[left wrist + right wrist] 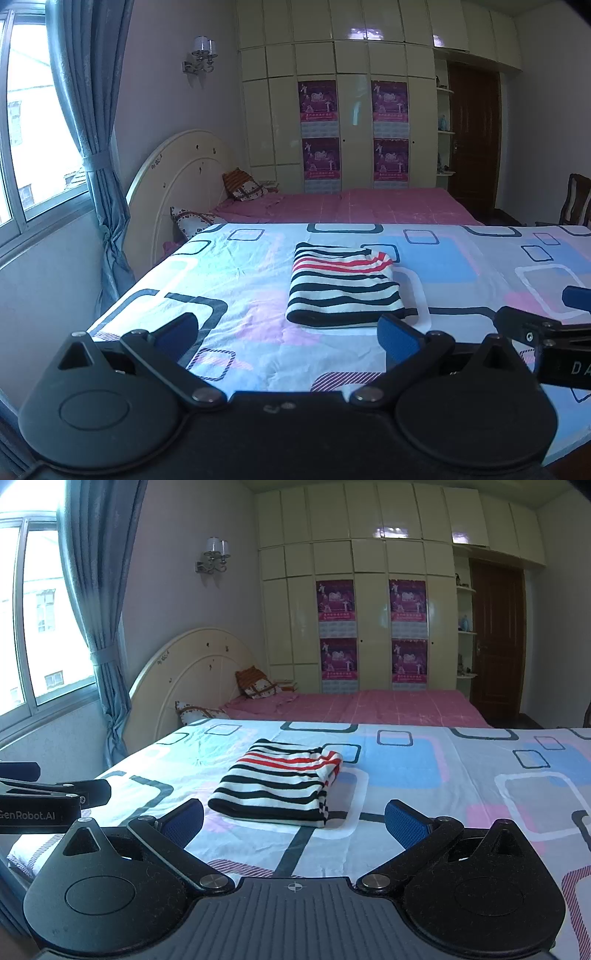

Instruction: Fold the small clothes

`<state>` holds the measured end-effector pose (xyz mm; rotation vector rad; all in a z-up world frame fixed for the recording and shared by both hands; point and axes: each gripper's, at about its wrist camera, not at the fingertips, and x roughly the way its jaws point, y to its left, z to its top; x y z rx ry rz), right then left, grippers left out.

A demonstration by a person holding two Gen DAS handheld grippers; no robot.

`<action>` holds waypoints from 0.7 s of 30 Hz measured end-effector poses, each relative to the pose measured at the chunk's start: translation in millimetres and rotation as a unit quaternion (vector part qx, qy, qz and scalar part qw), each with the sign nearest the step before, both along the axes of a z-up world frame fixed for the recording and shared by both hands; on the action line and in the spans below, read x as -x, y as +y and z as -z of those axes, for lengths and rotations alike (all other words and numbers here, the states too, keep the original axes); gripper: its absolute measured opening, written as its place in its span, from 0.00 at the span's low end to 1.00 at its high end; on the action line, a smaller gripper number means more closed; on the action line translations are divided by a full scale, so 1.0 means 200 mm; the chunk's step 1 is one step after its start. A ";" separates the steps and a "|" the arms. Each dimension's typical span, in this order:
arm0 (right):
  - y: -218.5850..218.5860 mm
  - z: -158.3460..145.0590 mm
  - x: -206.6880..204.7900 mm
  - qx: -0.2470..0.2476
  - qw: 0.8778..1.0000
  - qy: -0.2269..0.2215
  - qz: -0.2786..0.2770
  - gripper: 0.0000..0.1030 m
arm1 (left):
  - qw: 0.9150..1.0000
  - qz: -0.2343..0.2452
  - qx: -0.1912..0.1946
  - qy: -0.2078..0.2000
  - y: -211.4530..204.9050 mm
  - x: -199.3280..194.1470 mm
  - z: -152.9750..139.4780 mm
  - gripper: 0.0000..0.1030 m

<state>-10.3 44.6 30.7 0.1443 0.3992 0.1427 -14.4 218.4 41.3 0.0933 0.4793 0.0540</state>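
Bedroom: patterned sheet carries folded striped garment (red bands on top); left hand-held gripper and right hand-held gripper both spread, empty.

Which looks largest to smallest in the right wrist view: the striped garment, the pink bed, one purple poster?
1. pink bed
2. striped garment
3. purple poster
The bed is farther away, so in truth it is much bigger still.

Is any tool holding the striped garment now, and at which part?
Nothing is held. The left tool and the right tool are both open and empty, and the folded striped garment lies on the patterned sheet beyond them.
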 end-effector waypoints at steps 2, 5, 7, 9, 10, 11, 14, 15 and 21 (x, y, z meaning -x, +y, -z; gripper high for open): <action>-0.01 0.00 0.00 -0.001 1.000 0.001 -0.001 1.00 | 1.000 -0.003 -0.001 0.000 0.00 0.00 0.00 1.00; -0.01 0.00 0.00 0.001 1.000 -0.001 -0.002 1.00 | 1.000 -0.004 0.004 0.002 0.00 -0.01 0.00 1.00; -0.01 0.01 0.00 0.001 1.000 0.000 -0.002 1.00 | 1.000 -0.006 0.005 0.003 0.00 -0.02 0.01 1.00; -0.01 0.01 -0.01 0.000 1.000 0.000 -0.002 1.00 | 1.000 -0.007 0.003 0.005 0.00 -0.02 0.01 1.00; -0.01 0.01 -0.01 0.000 1.000 0.001 -0.003 1.00 | 1.000 -0.007 0.003 0.005 -0.01 -0.02 0.01 1.00; -0.01 0.01 -0.01 0.000 1.000 0.001 -0.003 1.00 | 1.000 -0.007 0.003 0.006 -0.01 -0.02 0.01 1.00; -0.01 0.01 -0.01 -0.002 1.000 0.001 -0.004 1.00 | 1.000 -0.007 0.004 0.008 0.00 -0.04 0.02 1.00; -0.01 0.01 -0.02 -0.001 1.000 0.002 -0.004 1.00 | 1.000 -0.006 0.006 0.011 0.00 -0.04 0.02 1.00; 0.00 0.04 -0.05 -0.002 1.000 0.012 -0.005 1.00 | 0.999 0.012 0.027 0.020 0.02 -0.09 0.06 0.99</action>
